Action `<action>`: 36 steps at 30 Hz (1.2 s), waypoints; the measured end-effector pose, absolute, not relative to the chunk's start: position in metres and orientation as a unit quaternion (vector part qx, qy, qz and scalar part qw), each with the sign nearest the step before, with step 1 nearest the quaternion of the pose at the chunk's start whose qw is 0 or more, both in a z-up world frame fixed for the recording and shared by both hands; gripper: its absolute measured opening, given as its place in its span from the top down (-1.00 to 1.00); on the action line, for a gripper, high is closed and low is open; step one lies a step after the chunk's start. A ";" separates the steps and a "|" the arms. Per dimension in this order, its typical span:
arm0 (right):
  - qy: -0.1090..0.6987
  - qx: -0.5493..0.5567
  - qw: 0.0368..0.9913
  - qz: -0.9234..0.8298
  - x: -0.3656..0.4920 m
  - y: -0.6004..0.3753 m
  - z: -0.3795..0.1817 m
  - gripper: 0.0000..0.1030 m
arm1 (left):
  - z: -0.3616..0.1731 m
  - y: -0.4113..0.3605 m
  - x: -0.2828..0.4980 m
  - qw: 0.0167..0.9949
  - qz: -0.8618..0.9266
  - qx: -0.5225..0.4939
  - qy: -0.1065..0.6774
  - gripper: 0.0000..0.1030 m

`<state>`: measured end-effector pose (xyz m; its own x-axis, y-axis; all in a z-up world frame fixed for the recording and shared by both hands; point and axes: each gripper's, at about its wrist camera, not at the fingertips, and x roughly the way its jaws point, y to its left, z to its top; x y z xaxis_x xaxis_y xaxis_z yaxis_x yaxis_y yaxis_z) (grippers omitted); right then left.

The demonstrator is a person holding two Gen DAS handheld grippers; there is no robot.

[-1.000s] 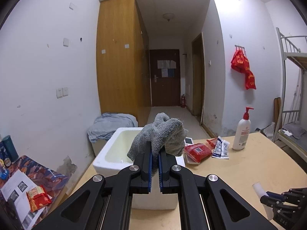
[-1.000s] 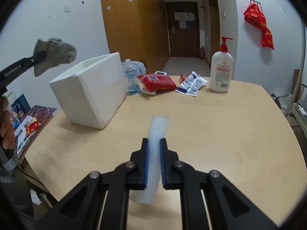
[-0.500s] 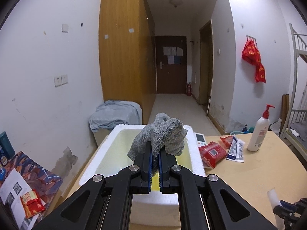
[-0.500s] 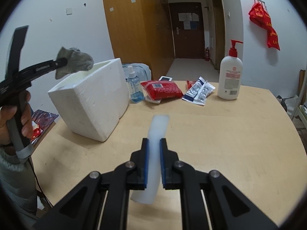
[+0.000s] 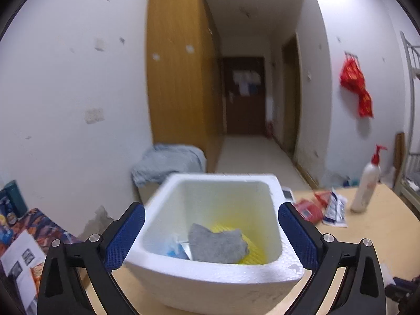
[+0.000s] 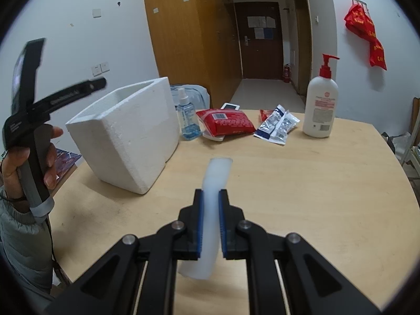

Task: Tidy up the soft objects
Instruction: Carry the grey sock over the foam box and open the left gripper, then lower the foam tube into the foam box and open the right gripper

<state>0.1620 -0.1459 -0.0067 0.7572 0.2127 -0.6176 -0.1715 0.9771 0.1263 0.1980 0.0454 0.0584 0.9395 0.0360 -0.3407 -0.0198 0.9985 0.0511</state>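
A grey sock [image 5: 216, 245] lies inside the white foam box [image 5: 210, 281], on top of a yellow item [image 5: 252, 249] and beside a blue-and-white packet [image 5: 176, 249]. My left gripper [image 5: 210, 207] hangs over the box's near rim. Its jaws are opening wide, one on each side of the box, with nothing between the pads. In the right wrist view, the left gripper [image 6: 101, 82] shows side-on above the foam box [image 6: 126, 141]. My right gripper [image 6: 211, 194] is shut on a soft white translucent strip [image 6: 218, 173], held above the table.
On the far part of the wooden table [image 6: 315, 197] stand a blue spray bottle [image 6: 187, 120], a red packet [image 6: 228, 123], foil sachets [image 6: 278, 126] and a pump lotion bottle [image 6: 320, 105]. A person's hand [image 6: 15, 157] holds the left gripper's handle.
The left gripper came forward over the foam box, then opened wide. The grey sock dropped out of it into the box. The right gripper still holds the white strip.
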 end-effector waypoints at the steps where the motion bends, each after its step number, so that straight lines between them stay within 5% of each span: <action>1: 0.333 0.030 0.937 0.104 0.161 -0.145 -0.006 0.75 | 0.060 0.047 0.194 0.984 0.012 0.025 0.175 -0.97; 36: 0.258 -0.044 0.932 0.252 0.183 -0.013 0.069 0.75 | 0.045 0.109 0.095 0.983 0.062 0.002 0.172 -0.99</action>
<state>0.1827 -0.0133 0.0686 0.7407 0.4463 -0.5022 -0.4915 0.8696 0.0477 0.0950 0.1086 0.0448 0.9331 0.1230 -0.3378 -0.1215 0.9923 0.0258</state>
